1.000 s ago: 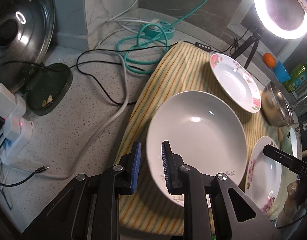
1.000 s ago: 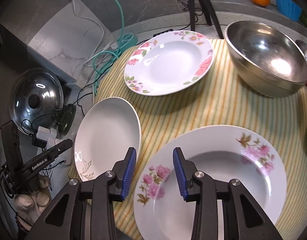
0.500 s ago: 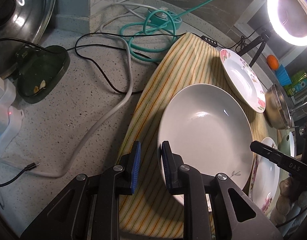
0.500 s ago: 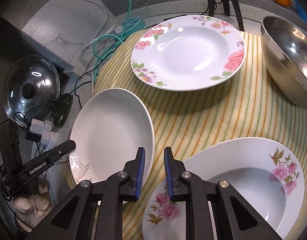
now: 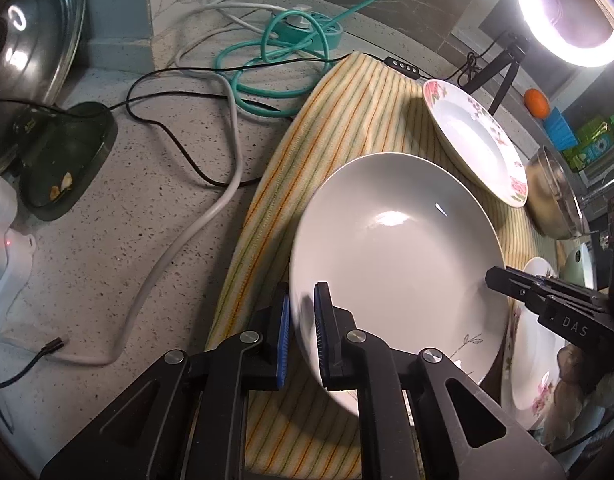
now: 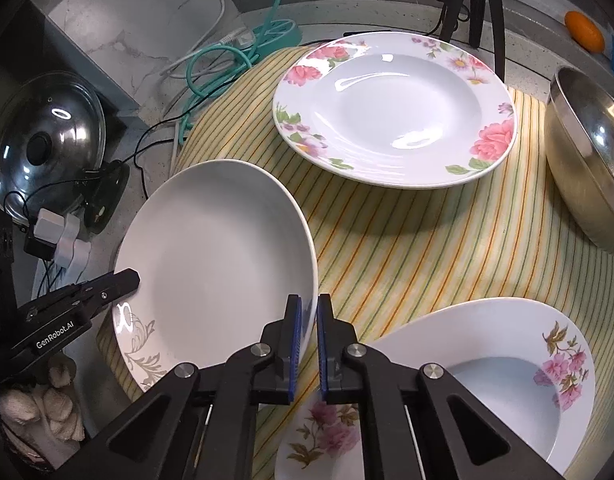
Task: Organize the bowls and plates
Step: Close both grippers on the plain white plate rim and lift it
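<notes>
White plate (image 5: 395, 248) empty — rim pinched by left gripper (image 5: 303, 336) jaws, right gripper (image 6: 309, 344) jaws.

White plate (image 5: 395, 248): glazed ceramic, glossy, smooth. Floral plates (image 6: 395, 108) likewise glazed. Bowl (image 6: 587, 168): brushed metal, dull sheen. Cloth (image 6: 427, 248): woven, striped, matt. Surface (image 5: 119, 248): speckled stone, matt. Fingers (image 5: 283, 336): ribbed blue pads w/ matt black plastic arms.

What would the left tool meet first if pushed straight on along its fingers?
The plain white plate: the left tool is shut on its near rim. Beneath, probably the striped cloth.
</notes>
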Available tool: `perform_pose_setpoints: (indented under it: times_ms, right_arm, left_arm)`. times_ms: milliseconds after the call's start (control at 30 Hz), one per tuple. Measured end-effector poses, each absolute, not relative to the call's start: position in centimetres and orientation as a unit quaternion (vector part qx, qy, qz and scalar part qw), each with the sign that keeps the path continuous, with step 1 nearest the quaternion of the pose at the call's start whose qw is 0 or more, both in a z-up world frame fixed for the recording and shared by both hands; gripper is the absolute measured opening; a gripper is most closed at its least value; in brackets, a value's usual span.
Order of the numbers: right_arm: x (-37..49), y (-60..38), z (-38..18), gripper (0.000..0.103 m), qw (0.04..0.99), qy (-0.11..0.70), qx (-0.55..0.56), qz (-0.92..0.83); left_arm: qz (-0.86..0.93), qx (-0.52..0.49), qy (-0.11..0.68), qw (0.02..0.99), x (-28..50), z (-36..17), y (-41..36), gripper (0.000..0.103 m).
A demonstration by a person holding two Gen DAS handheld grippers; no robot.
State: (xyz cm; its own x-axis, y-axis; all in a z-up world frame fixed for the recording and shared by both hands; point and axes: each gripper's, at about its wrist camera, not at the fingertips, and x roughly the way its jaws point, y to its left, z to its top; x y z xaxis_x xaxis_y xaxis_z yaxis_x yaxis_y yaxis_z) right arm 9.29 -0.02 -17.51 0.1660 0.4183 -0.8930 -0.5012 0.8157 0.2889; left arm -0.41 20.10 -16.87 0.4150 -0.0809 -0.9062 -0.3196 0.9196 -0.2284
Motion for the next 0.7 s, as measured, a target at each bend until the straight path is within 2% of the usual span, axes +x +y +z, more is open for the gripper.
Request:
perform_pose_setpoints:
  times_ms: [700]
  right_arm:
    - [8.8,0.2,-16.4,0.007,0.774,0.557,-0.049,0.298]
  left_arm:
    - [0.078,-0.163,0.518,0.836,-0.7,-15.2,19.8,0.01]
